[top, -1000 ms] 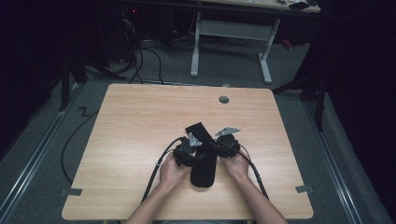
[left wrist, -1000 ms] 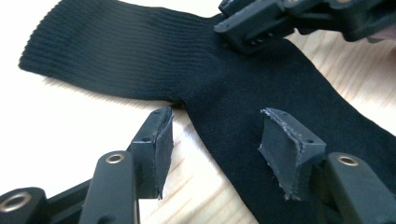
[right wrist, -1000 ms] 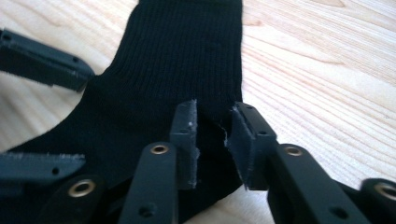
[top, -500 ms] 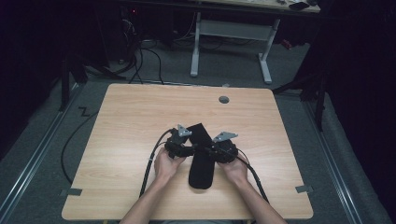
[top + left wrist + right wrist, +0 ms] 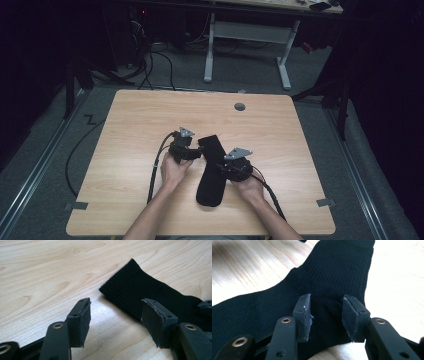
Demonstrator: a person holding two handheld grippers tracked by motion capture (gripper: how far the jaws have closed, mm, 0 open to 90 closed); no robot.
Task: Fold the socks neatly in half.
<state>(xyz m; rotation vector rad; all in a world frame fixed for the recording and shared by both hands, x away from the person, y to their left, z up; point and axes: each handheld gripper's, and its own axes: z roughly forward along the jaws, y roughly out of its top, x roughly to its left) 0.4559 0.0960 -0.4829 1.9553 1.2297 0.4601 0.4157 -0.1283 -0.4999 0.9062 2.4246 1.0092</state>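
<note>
On the table, both claws open beside the black sock

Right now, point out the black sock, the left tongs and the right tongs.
black sock (image 5: 212, 170), high view, middle of the fabric.
left tongs (image 5: 113, 320), left gripper view, midway between fingertips.
right tongs (image 5: 327, 316), right gripper view, midway between fingertips.

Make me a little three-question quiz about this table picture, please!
1. True or false: the black sock lies flat on the wooden table.
2. Which gripper hovers over the sock's middle? A) left gripper B) right gripper
3. What small round thing sits in the tabletop near its far edge?

Key: 1. True. 2. B; its open jaws, which have just been opening, stand over the fabric without pinching it, while the left gripper's open jaws sit by the cuff. 3. A grey cap.
</note>
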